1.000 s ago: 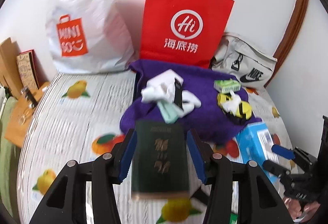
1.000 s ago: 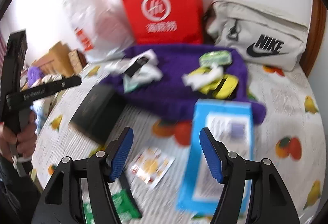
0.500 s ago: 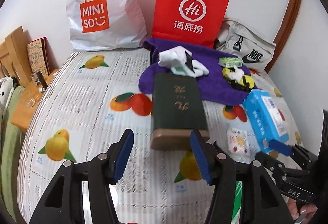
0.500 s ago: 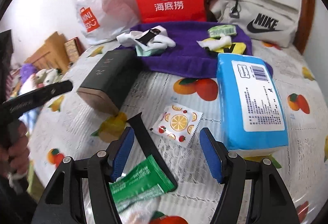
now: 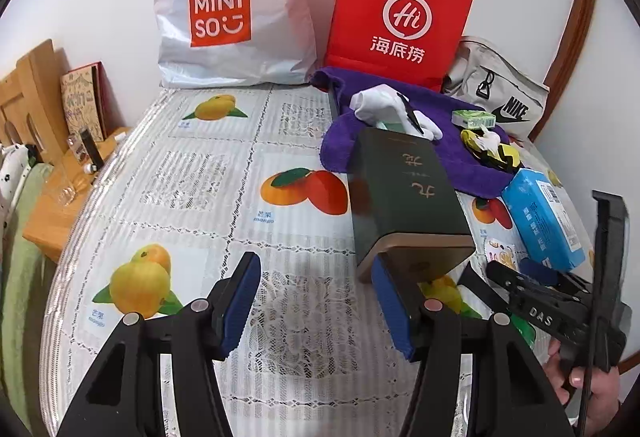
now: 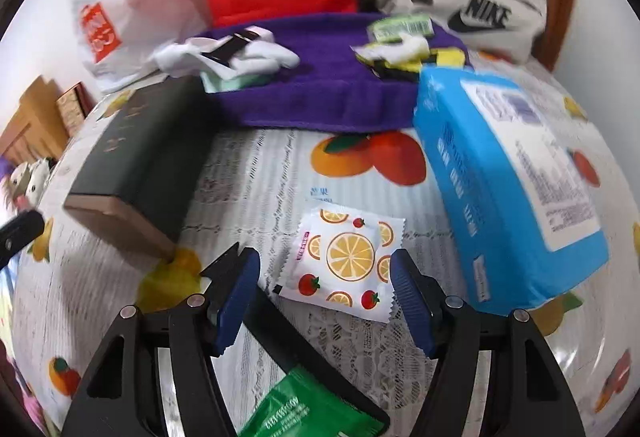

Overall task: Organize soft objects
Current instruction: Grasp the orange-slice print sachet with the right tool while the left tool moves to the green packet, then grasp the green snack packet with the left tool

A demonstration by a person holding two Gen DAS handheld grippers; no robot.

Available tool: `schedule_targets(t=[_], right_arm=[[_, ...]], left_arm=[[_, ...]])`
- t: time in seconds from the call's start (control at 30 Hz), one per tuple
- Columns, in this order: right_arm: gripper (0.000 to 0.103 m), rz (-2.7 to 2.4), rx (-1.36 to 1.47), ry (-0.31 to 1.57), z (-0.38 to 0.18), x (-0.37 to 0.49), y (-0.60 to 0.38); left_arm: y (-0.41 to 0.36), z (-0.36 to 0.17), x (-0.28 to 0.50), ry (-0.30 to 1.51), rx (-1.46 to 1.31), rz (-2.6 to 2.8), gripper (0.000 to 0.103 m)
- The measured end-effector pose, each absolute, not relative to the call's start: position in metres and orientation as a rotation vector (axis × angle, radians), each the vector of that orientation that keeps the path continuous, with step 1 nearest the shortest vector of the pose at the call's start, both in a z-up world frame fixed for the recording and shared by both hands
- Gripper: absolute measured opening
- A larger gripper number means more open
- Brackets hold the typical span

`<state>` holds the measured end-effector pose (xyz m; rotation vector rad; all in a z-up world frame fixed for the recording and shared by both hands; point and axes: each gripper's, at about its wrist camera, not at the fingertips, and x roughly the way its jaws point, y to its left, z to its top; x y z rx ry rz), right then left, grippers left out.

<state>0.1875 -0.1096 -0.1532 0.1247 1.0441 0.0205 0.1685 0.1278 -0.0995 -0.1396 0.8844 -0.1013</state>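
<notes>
Fruit-print counter (image 5: 208,173): left gripper (image 5: 316,307), jaws just eased apart and empty, has released the dark box (image 5: 404,197) at one o'clock; right gripper (image 6: 326,295), jaws spread, brackets the citrus sachet (image 6: 346,263) for pickup.

The white plastic bag (image 5: 236,3) carries "MINI SO" with a smile on an orange bag logo, and the red paper bag (image 5: 400,13) shows "Hi" in a white ring above "海底捞". The grey pouch (image 5: 502,97) reads "NIKE" with a swoosh. The fruit-print tablecloth (image 5: 224,173) has "mango" under a fruit, and the right claw's (image 5: 532,273) black arm reads "DAS".
</notes>
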Motion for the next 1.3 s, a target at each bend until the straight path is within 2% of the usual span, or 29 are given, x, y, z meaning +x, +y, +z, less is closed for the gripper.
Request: schedule_targets(t=[0.23, 0.33, 0.37, 0.43, 0.57, 0.67, 0.8, 0.97, 1.3], right_arm=[[0.068, -0.013, 0.086, 1.021, -0.156, 0.194, -0.106], [0.066, -0.019, 0.044, 1.002, -0.157, 0.190, -0.102], [0.062, -0.014, 0.040, 0.996, -0.157, 0.189, -0.101], [0.046, 0.002, 0.032, 0.984, -0.155, 0.188, -0.100], [0.030, 0.041, 0.024, 0.976, -0.154, 0.188, -0.099], [0.025, 0.068, 0.055, 0.984, -0.154, 0.190, -0.103], [0.011, 0.115, 0.100, 0.994, -0.153, 0.192, -0.110], [0.006, 0.158, 0.125, 0.978, -0.145, 0.189, -0.114], [0.006, 0.260, 0.131, 0.898, -0.104, 0.157, -0.117]], left_arm=[[0.137, -0.107, 0.172, 0.894, -0.174, -0.142, 0.056], [0.142, -0.109, 0.171, 0.895, -0.195, -0.138, 0.056], [0.143, -0.110, 0.171, 0.896, -0.196, -0.136, 0.056], [0.144, -0.112, 0.170, 0.900, -0.187, -0.125, 0.056], [0.149, -0.116, 0.167, 0.914, -0.185, -0.106, 0.056], [0.153, -0.116, 0.162, 0.916, -0.198, -0.096, 0.056], [0.155, -0.115, 0.154, 0.920, -0.210, -0.090, 0.056], [0.151, -0.112, 0.147, 0.921, -0.221, -0.092, 0.056], [0.110, -0.107, 0.133, 0.930, -0.161, -0.176, 0.056]])
